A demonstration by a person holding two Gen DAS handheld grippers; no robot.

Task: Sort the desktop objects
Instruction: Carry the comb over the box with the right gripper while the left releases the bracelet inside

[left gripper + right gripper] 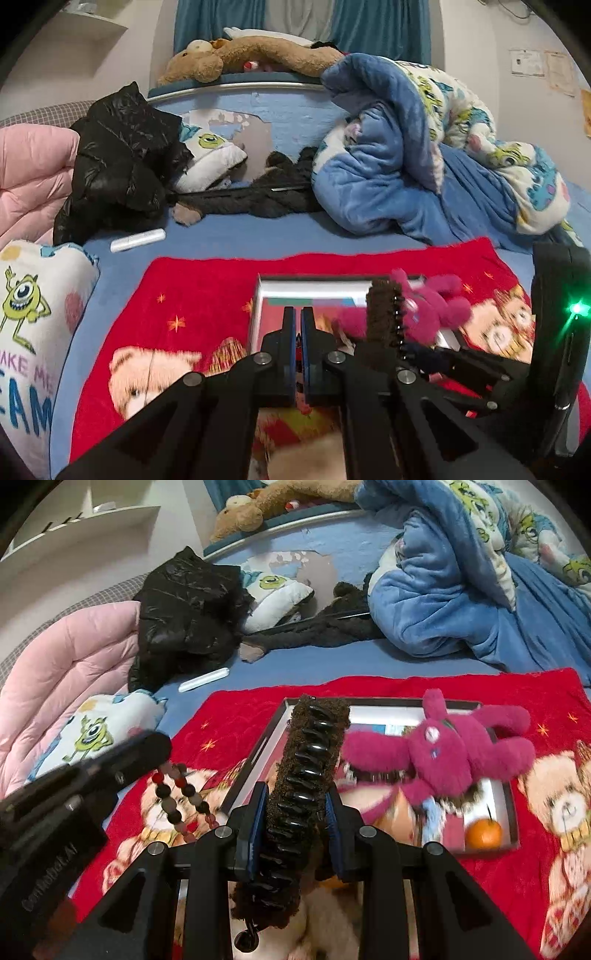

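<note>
Left hand-held gripper (298, 314): closed tight, a beaded bracelet (184, 797) hanging from its tip in the right wrist view.
Right hand-held gripper (295, 797): clamped on a brown fuzzy hair claw clip (306, 775), black teeth facing up.
Tray (511, 812): lay on the red bear blanket (554, 775) spread over the bed.
Pink plush rabbit (443, 753): sprawled across the tray.
Orange (484, 833): sat in the tray's near right corner.
White tube (137, 240): lay on the blue sheet beyond the blanket.
</note>
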